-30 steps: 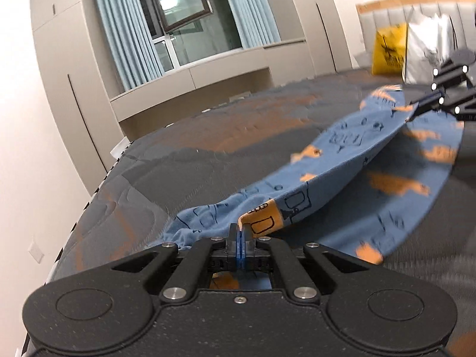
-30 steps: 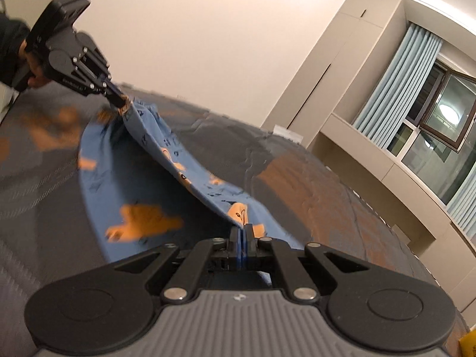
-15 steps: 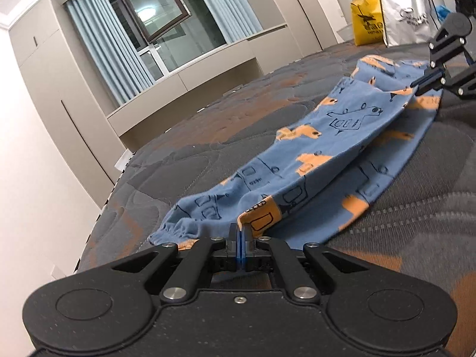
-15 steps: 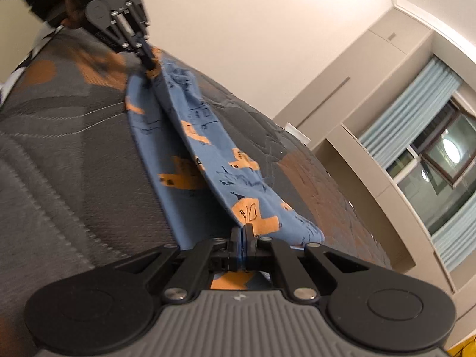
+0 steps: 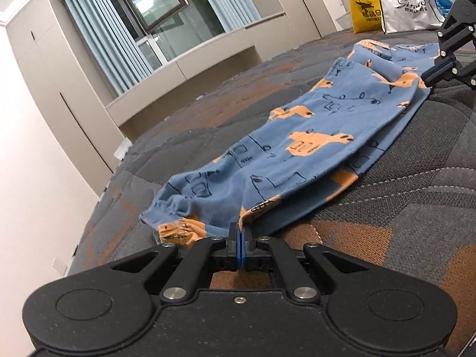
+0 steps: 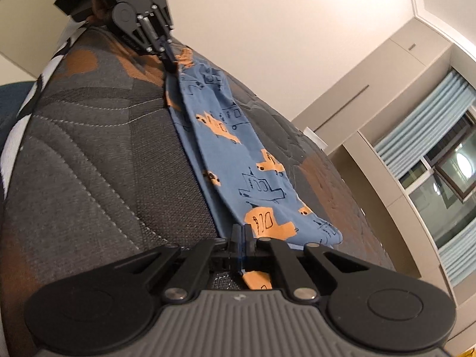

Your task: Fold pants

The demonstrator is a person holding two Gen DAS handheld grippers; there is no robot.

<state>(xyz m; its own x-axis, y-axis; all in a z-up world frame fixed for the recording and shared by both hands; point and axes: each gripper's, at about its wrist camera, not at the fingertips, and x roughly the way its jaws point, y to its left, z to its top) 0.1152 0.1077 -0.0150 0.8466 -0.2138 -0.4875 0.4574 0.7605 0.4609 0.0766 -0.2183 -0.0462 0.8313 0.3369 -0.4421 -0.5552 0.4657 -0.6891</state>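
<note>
Blue pants with orange prints (image 5: pixel 312 136) lie on the grey-and-orange quilted bed (image 5: pixel 401 208), one leg laid over the other. My left gripper (image 5: pixel 239 232) is shut on the pants' edge near the cuff end, low over the bed. My right gripper (image 6: pixel 241 232) is shut on the pants (image 6: pixel 238 160) at the other end. Each gripper shows in the other's view: the right one (image 5: pixel 431 74) at the far right, the left one (image 6: pixel 169 56) at the top, both pinching the fabric.
A yellow bag (image 5: pixel 364 6) and a white shopping bag (image 5: pixel 407 0) stand at the bed's far end. Beige cupboards (image 5: pixel 53 95) and a curtained window (image 5: pixel 154 20) line the wall beyond the bed. The bed's edge (image 6: pixel 32 89) runs along the left.
Both grippers have lowered the lifted pant leg onto the other leg. The fabric, raised and stretched a second ago, now lies nearly flat on the bed.
</note>
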